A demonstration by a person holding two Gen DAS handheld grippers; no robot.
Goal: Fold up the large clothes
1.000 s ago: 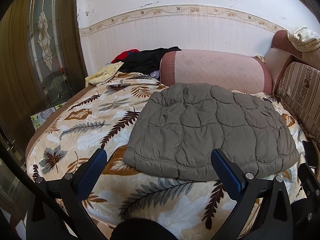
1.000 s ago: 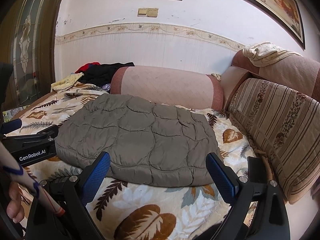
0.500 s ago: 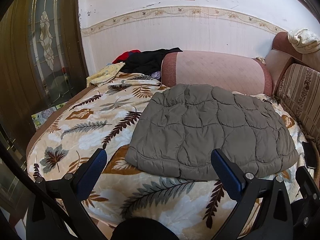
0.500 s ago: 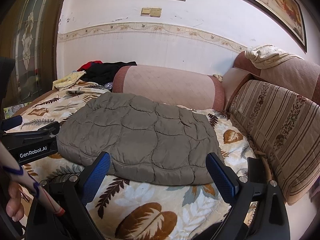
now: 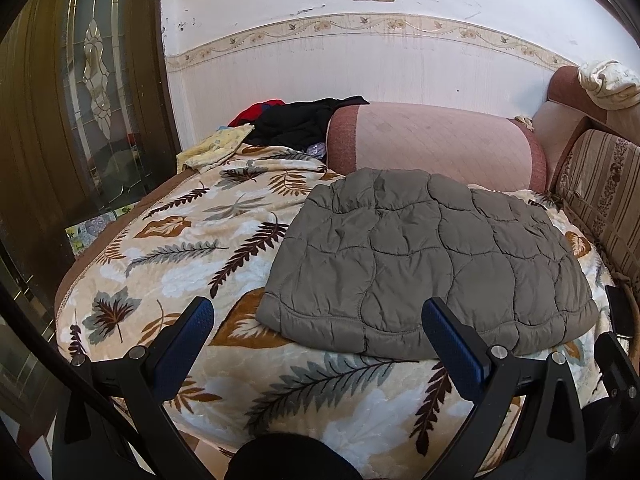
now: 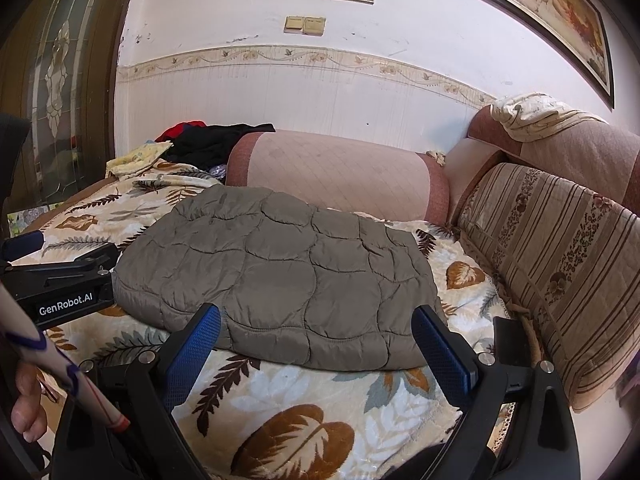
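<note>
A grey-green quilted jacket (image 5: 432,260) lies folded into a flat rectangle on the leaf-patterned blanket (image 5: 180,248); it also shows in the right wrist view (image 6: 280,276). My left gripper (image 5: 320,332) is open and empty, held back from the jacket's near left edge. My right gripper (image 6: 316,340) is open and empty, just short of the jacket's near edge. The left gripper's body (image 6: 60,284) shows at the left of the right wrist view, beside the jacket's left side.
A pink bolster (image 5: 436,140) lies behind the jacket. Black, red and yellow clothes (image 5: 296,124) are piled at the back left. A striped sofa back (image 6: 560,248) runs along the right. A glass-panelled door (image 5: 80,92) stands at the left.
Both grippers have drifted slightly back and up; the jacket sits a little lower in both views. The jacket has not moved and both jaws stay open.
</note>
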